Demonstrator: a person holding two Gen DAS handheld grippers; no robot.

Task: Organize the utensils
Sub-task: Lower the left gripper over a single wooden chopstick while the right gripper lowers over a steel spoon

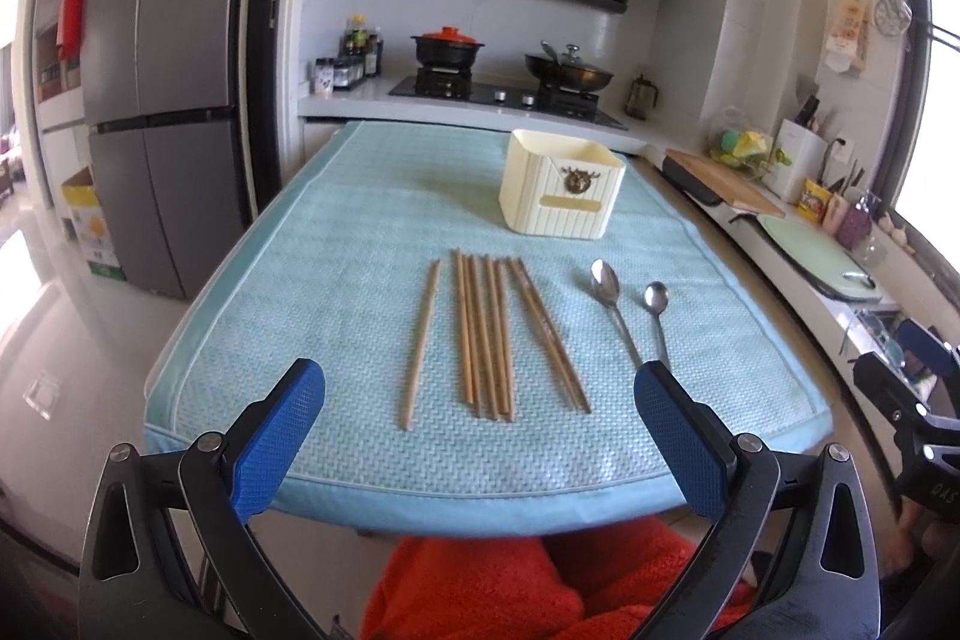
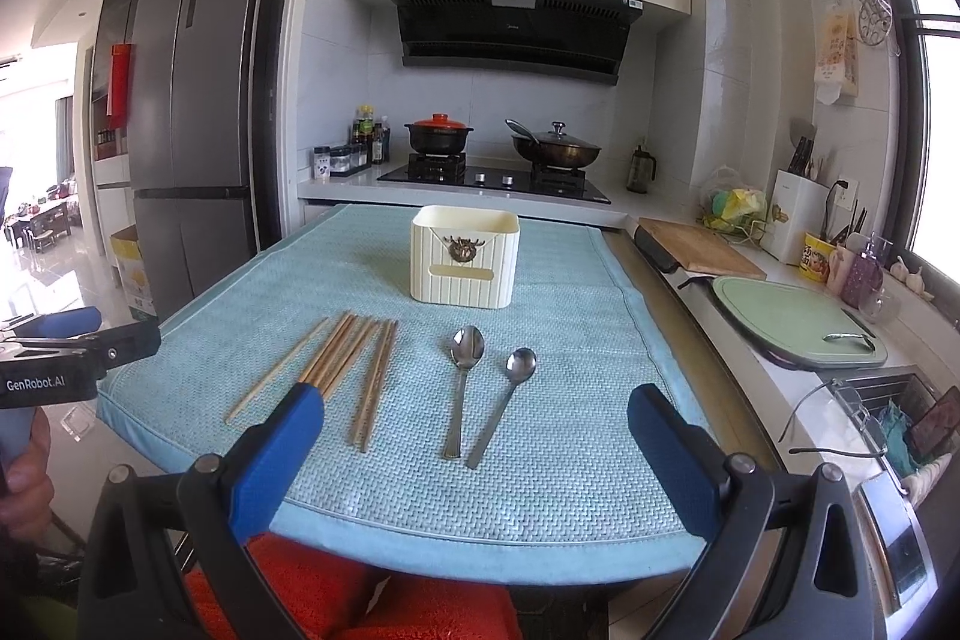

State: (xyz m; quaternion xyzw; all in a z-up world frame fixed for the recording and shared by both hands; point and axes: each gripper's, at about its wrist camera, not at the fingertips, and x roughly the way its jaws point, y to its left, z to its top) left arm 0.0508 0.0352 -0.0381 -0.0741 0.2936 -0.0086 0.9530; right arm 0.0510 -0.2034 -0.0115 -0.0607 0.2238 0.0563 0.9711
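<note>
We held both the left gripper (image 1: 480, 400) and right gripper (image 2: 477, 421) wide and empty, short of the chopsticks (image 1: 486, 334) and spoons (image 2: 465, 382), which lay sorted for the cream holder (image 2: 464, 256).

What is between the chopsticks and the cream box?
Nothing but bare blue mat. In the left wrist view the chopsticks end short of the cream box, with only mat showing between.

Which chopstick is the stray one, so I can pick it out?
Start at the blue mat with the cream holder box at its far end. In front of it lie the bundled chopsticks and two spoons. The stray chopstick lies alone, left of the bundle, touching nothing.
</note>
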